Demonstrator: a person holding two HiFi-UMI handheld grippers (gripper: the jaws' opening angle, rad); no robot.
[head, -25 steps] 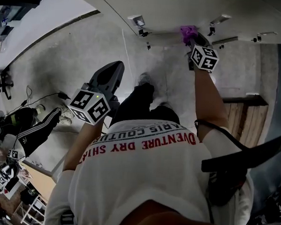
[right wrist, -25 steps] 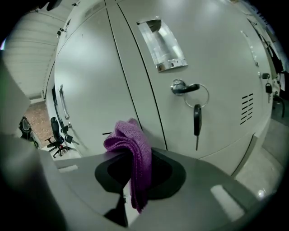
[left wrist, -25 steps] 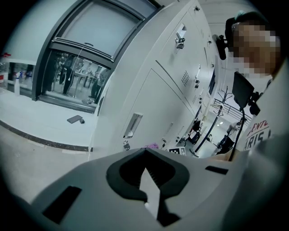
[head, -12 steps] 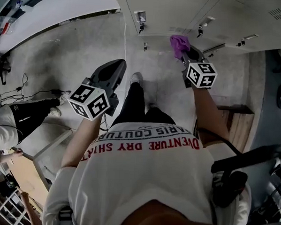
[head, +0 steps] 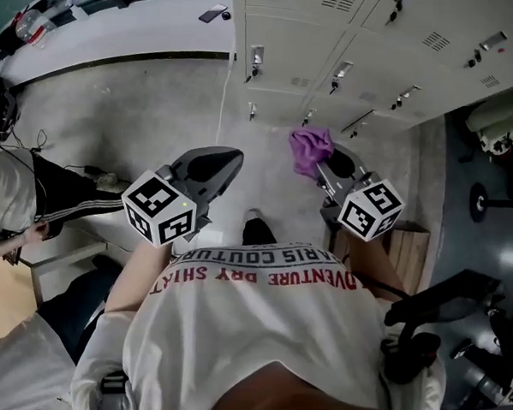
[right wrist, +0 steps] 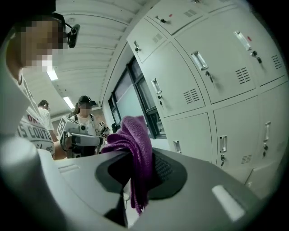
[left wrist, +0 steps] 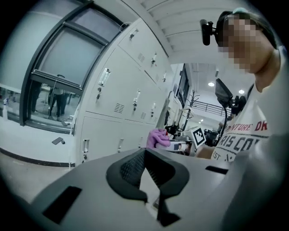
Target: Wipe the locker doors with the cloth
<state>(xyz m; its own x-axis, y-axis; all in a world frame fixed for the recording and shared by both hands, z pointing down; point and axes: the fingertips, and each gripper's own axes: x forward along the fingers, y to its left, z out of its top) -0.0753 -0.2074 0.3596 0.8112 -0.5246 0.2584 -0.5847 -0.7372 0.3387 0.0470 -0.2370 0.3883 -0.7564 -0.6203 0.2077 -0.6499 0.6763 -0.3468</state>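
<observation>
Pale grey locker doors with small handles and vents fill the top of the head view and stand ahead in the left gripper view and the right gripper view. A purple cloth is bunched at the tip of my right gripper, held off the doors above the floor. In the right gripper view the cloth hangs between the jaws of the right gripper, which is shut on it. My left gripper is level beside it, pads together and empty.
A person in dark striped trousers sits at the left. A wooden bench stands by the lockers at the right, with a round dark base beyond. A phone lies on the white ledge. Another person with grippers stands further back.
My right gripper has drawn back from the locker doors toward my body, the cloth still in it. The view has lifted, showing more lockers. The left gripper has barely moved.
</observation>
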